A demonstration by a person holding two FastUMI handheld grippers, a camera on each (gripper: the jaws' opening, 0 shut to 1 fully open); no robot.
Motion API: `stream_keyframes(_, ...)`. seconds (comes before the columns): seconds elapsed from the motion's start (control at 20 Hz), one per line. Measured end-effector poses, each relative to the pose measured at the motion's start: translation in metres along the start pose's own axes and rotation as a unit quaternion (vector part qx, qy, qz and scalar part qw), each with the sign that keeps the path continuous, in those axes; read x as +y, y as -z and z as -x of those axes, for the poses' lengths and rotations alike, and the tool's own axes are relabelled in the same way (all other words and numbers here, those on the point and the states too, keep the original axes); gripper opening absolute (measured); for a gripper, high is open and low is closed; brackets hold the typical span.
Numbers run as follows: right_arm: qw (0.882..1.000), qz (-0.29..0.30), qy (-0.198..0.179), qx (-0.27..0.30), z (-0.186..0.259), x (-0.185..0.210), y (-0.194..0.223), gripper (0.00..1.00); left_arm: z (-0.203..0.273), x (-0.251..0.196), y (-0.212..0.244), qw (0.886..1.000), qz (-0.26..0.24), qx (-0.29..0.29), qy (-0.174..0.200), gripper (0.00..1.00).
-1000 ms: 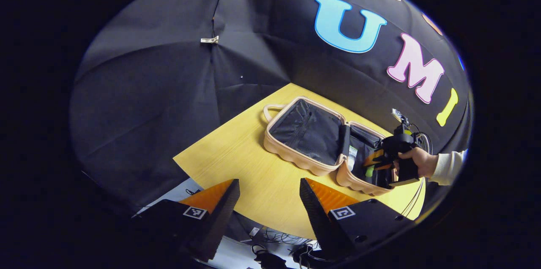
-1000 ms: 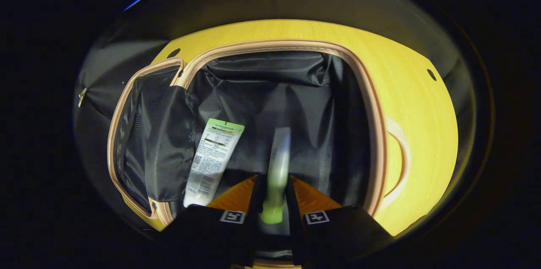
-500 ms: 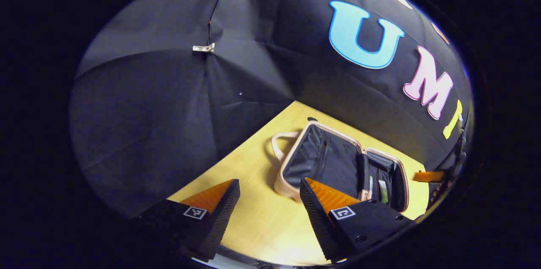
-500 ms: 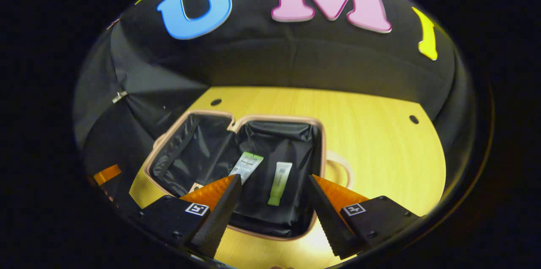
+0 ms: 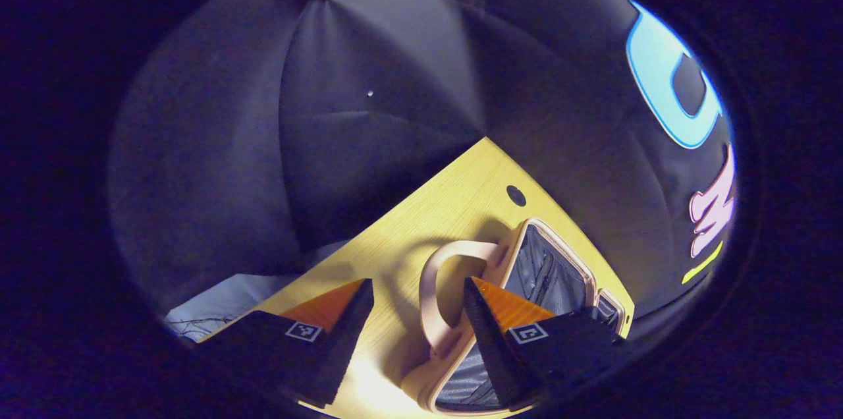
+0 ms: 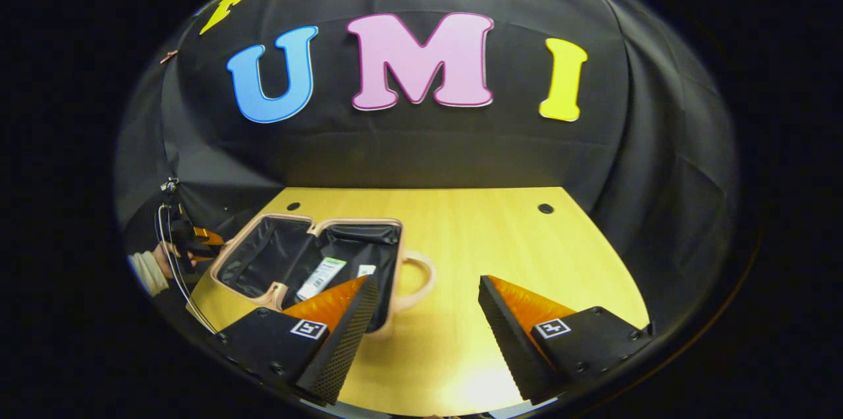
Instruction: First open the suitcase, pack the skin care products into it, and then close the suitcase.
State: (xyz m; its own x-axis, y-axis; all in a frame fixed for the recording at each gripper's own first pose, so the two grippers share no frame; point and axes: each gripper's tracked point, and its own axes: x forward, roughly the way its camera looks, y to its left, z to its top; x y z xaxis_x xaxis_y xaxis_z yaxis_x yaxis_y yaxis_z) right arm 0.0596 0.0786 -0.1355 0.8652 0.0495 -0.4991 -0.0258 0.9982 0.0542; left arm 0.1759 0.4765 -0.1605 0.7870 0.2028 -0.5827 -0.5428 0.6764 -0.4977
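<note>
The pink suitcase (image 6: 263,261) lies open and flat on the yellow table (image 6: 500,234). A white tube (image 6: 321,277) lies in its right half, and the top of a second tube (image 6: 366,270) peeks out beside my finger. My right gripper (image 6: 427,284) is open and empty, above the table just right of the case handle (image 6: 425,277). My left gripper (image 5: 417,284) is open too, close over the other handle (image 5: 431,300) at the edge of the lid half (image 5: 550,271). In the right gripper view the left gripper (image 6: 207,241) and a hand sit at the case's left edge.
The table has small round holes (image 6: 545,208) near its back edge (image 5: 516,195). Black cloth walls close the table in behind and on both sides. Bare tabletop stretches right of the suitcase. A cable (image 6: 174,267) hangs by the left gripper.
The right gripper let go of the green tube in the case, then pulled back and to the right. The left gripper swung in close to the lid-side handle.
</note>
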Motion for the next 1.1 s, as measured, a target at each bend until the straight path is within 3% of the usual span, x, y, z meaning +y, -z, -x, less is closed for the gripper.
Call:
stream_keyframes(0.1, 1.000, -0.004, 0.022, 0.007, 0.017, -0.024, 0.011, 0.98, -0.019, -0.002, 0.007, 0.999, 0.023, 0.025, 0.005, 0.82)
stream_keyframes(0.15, 0.999, -0.008, 0.034, 0.011, 0.021, -0.035, 0.015, 0.97, -0.028, 0.003, 0.010, 0.999, 0.030, 0.034, 0.000, 0.70)
stream_keyframes(0.2, 0.999, -0.015, 0.042, 0.017, 0.023, -0.044, 0.019, 0.98, -0.035, 0.004, 0.014, 0.998, 0.040, 0.045, 0.002, 0.75)
stream_keyframes(0.25, 0.998, -0.019, 0.047, 0.026, 0.023, -0.050, 0.025, 0.98, -0.032, -0.002, 0.014, 0.997, 0.054, 0.052, 0.019, 0.70)
stream_keyframes(0.3, 0.998, -0.019, 0.053, 0.035, 0.023, -0.058, 0.030, 0.98, -0.038, -0.001, 0.016, 0.996, 0.065, 0.057, 0.025, 0.70)
stream_keyframes(0.45, 0.997, -0.020, 0.057, 0.039, 0.018, -0.077, 0.025, 0.98, -0.032, -0.008, 0.015, 0.996, 0.063, 0.058, 0.031, 0.19)
stream_keyframes(0.55, 0.998, -0.019, 0.050, 0.033, 0.011, -0.084, 0.018, 0.98, -0.018, -0.021, 0.008, 0.998, 0.034, 0.039, 0.028, 0.12)
stream_keyframes(0.75, 1.000, -0.005, 0.021, 0.013, -0.010, -0.095, 0.003, 0.98, 0.043, -0.070, -0.030, 0.998, -0.039, -0.035, 0.030, 0.06)
stream_keyframes(0.9, 1.000, -0.003, -0.018, 0.003, -0.027, -0.100, -0.010, 0.98, 0.132, -0.162, -0.054, 0.990, -0.072, -0.090, 0.075, 0.06)
stream_keyframes(1.1, 0.998, 0.006, -0.050, -0.028, -0.043, -0.114, -0.039, 0.98, 0.214, -0.302, 0.002, 0.971, -0.133, -0.109, 0.164, 0.06)
